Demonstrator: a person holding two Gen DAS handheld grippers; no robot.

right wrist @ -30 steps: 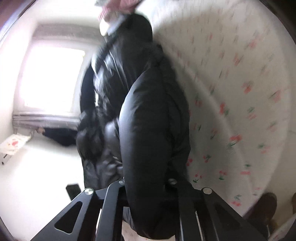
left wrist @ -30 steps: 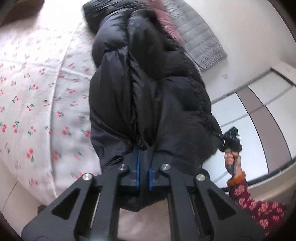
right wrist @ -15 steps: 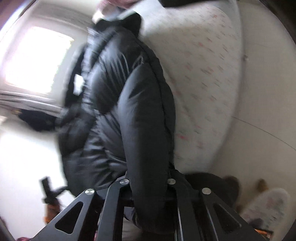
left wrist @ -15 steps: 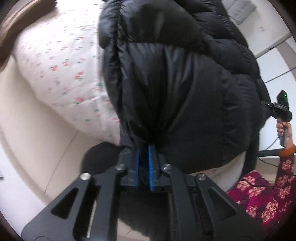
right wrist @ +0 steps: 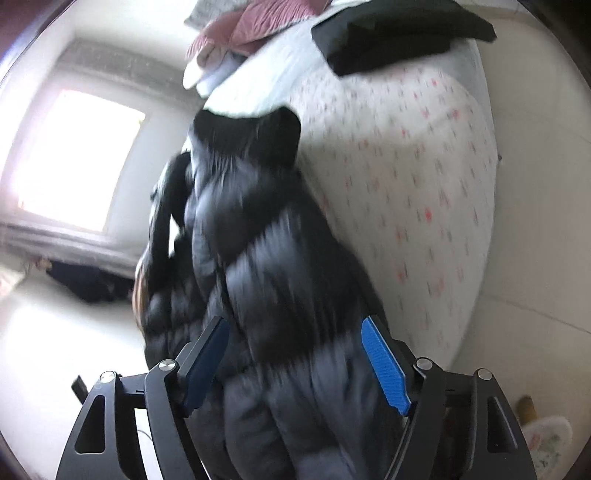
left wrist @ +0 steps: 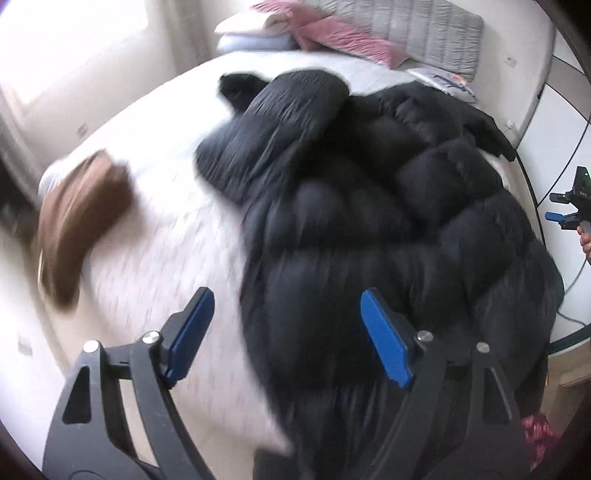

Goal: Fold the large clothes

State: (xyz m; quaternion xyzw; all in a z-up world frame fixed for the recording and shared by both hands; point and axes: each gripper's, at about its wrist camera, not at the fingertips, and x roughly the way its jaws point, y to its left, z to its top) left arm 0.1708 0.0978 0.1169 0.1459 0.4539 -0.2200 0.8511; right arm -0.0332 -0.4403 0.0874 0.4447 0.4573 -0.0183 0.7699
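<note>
Black puffer coat point(left wrist: 369, 221) lay bunched on the flowered bed point(left wrist: 166, 229). Left gripper point(left wrist: 288, 339) and right gripper point(right wrist: 295, 365) jaws had just been opening, wide, pads clear of the coat.

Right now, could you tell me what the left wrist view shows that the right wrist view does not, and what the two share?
Only the left wrist view shows the brown garment near the bed's edge, the grey quilted headboard, and the right gripper seen from outside.

Only the right wrist view shows the bright window, a folded black garment further up the bed, and dark clothing on the floor.

Both show the black puffer jacket on the cherry-print bedsheet, pink bedding, and jaws that have just been opening, pads clear of the jacket, as on the left gripper.
</note>
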